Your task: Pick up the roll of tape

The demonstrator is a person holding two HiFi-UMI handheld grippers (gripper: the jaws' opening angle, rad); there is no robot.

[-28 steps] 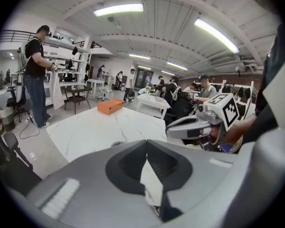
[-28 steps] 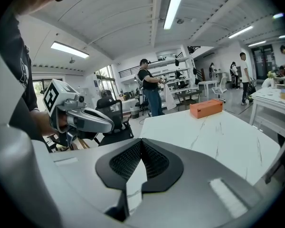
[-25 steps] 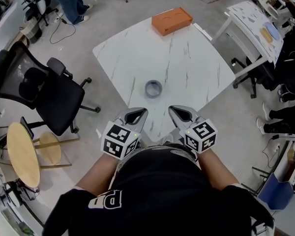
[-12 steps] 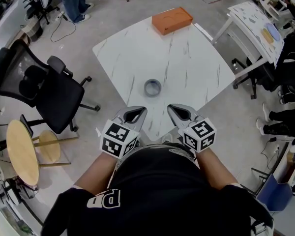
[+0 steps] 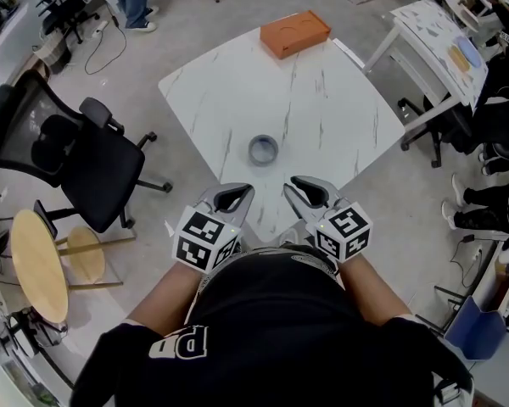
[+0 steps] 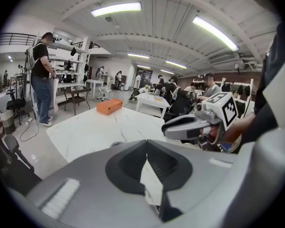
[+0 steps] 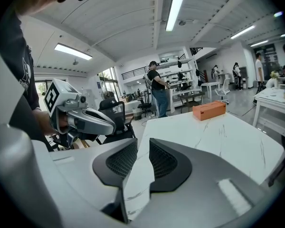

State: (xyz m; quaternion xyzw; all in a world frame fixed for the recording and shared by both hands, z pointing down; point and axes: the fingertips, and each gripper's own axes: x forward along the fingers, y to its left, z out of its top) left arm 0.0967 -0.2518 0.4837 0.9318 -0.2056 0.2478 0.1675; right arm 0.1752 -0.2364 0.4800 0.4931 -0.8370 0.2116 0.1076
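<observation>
The grey roll of tape [image 5: 264, 150] lies flat on the white marble table [image 5: 322, 100], just ahead of both grippers. My left gripper [image 5: 243, 192] hovers at the table's near edge, below and left of the roll, its jaw tips touching and nothing held. My right gripper [image 5: 289, 186] hovers beside it, below and right of the roll, with a narrow slit between its jaws and nothing in it. In the left gripper view only the roll's rim [image 6: 116, 144] peeks over the jaws [image 6: 146, 144]. The right gripper view [image 7: 143, 144] does not show the roll.
An orange box [image 5: 295, 34] sits at the table's far edge. A black office chair [image 5: 85, 164] and a round wooden stool [image 5: 38, 265] stand to the left, another white table [image 5: 441, 32] to the right. People stand and sit further off in the room.
My right gripper's tips have edged slightly left, toward the left gripper. The roll and the left gripper have not moved.
</observation>
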